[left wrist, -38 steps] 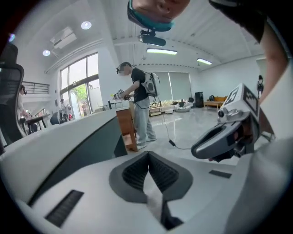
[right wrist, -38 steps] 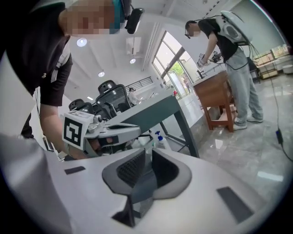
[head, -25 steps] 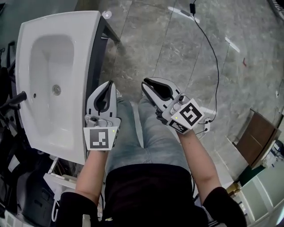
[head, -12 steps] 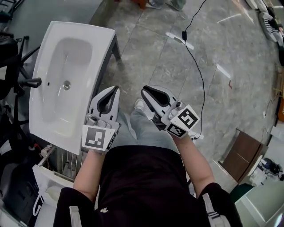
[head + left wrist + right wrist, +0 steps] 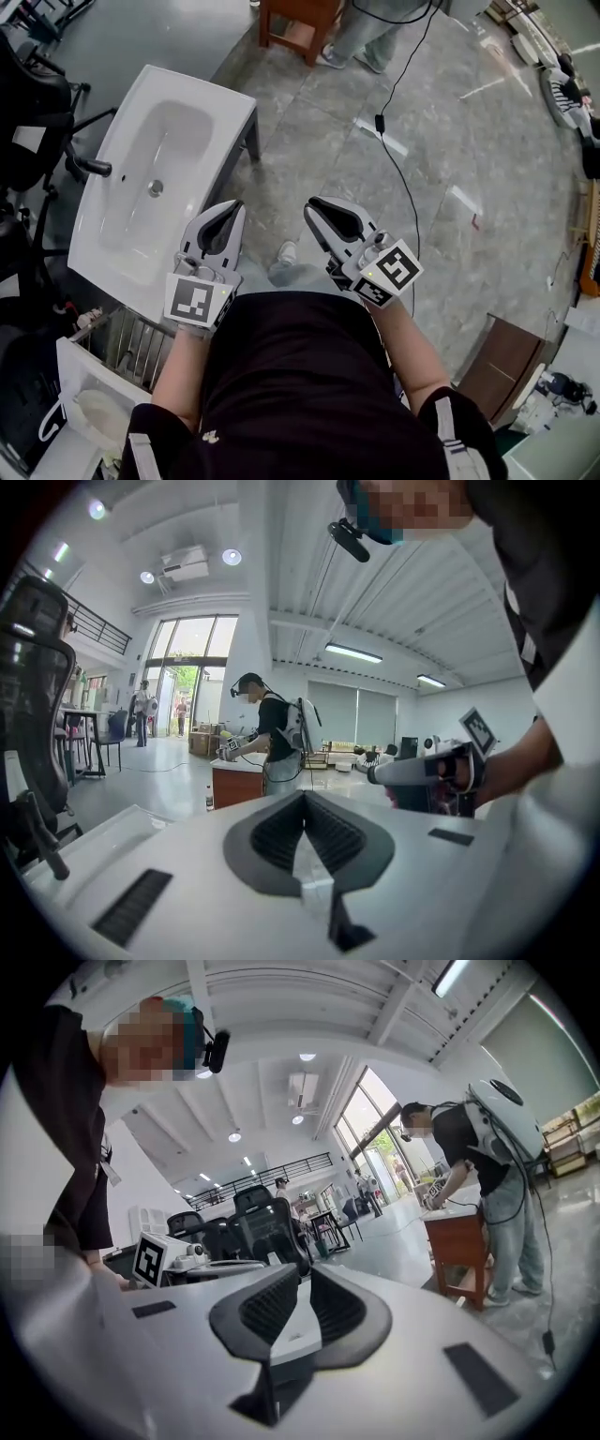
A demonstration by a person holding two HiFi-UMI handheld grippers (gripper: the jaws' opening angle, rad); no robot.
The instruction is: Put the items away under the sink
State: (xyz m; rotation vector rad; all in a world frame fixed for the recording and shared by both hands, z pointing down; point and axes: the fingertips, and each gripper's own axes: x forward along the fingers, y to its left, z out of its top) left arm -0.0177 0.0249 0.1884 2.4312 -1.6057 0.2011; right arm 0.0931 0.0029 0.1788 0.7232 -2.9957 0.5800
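Note:
The white sink (image 5: 192,117) stands on dark legs at the upper left of the head view, with a black tap lever (image 5: 89,167) at its left rim. My left gripper (image 5: 234,205) is held at waist height beside the sink's near corner. It is shut with nothing in it, and its ribbed pads (image 5: 281,832) meet. My right gripper (image 5: 310,203) hovers over the floor to the right, also shut and empty. In the right gripper view its jaws (image 5: 305,1277) point into the room. No loose item shows in either gripper.
A wire rack (image 5: 141,342) and a white bin (image 5: 89,398) sit below the sink's near end. A black cable (image 5: 398,164) runs across the grey floor. A wooden stool (image 5: 300,23) and another person (image 5: 272,728) stand beyond the sink. Office chairs (image 5: 267,1218) are on the left.
The head view has risen and pulled back, so the sink looks smaller and farther off and more floor shows. Both grippers stay shut in front of the body.

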